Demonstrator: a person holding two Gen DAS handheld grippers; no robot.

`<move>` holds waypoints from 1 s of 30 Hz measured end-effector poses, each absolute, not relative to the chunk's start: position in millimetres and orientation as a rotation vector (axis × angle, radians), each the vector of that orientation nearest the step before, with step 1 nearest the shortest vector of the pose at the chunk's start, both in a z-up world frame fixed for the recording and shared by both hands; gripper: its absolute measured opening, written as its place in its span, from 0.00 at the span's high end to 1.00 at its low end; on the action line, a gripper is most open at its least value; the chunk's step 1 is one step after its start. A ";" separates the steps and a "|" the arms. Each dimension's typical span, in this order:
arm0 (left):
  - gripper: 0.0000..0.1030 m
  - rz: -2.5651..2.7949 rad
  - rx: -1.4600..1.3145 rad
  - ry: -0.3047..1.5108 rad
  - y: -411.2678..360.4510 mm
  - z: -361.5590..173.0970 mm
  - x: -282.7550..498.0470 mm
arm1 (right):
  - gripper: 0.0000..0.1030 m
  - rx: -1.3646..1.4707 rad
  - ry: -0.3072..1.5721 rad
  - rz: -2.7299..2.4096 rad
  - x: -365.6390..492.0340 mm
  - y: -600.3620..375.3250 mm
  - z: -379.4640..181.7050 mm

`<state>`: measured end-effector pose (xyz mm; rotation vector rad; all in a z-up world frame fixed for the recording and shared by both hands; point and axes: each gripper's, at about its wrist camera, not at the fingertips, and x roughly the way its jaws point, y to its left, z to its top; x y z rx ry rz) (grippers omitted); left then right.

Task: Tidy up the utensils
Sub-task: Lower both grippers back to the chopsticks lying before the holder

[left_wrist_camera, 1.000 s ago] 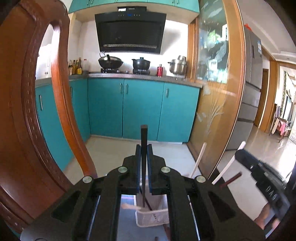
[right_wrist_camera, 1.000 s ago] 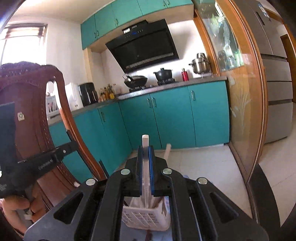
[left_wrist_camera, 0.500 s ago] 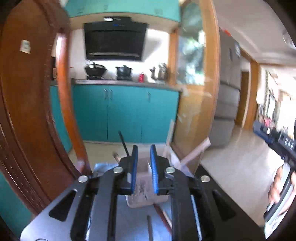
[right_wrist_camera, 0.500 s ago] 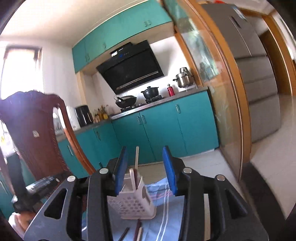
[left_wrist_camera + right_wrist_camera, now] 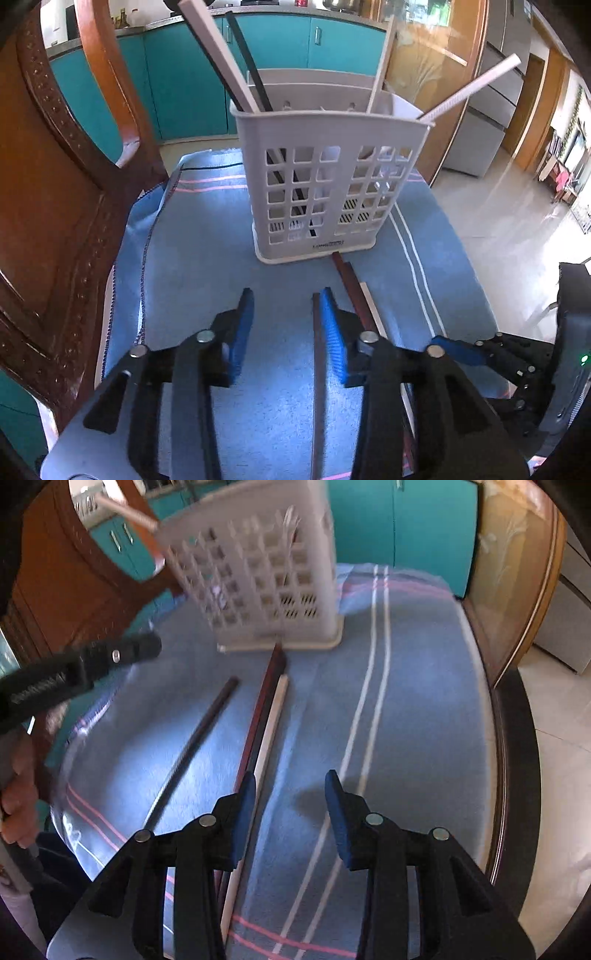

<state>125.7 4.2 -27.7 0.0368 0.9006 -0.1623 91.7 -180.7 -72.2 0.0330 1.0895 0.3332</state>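
Left wrist view: my left gripper [image 5: 286,325] is opening, empty, beside a dark chopstick [image 5: 316,369]; the right gripper [image 5: 290,805] hangs released near the basket [image 5: 258,565].

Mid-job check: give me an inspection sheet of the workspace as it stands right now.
Surface: blue striped cloth over the tabletop.
Job's things: white utensil basket upright, chopsticks standing inside; dark chopstick, reddish-brown chopstick and white chopstick lying loose on the cloth.
Clutter: nothing seen.
Grippers: left gripper jaws opening, empty; right gripper open, empty.
Cables: nothing seen.
Surroundings: wooden chair, teal cabinets, fridge.
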 end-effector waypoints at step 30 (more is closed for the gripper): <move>0.52 -0.198 0.060 1.081 1.5 -79.4 125.4 | 0.62 -0.039 1.112 0.263 92.2 -175.2 -80.8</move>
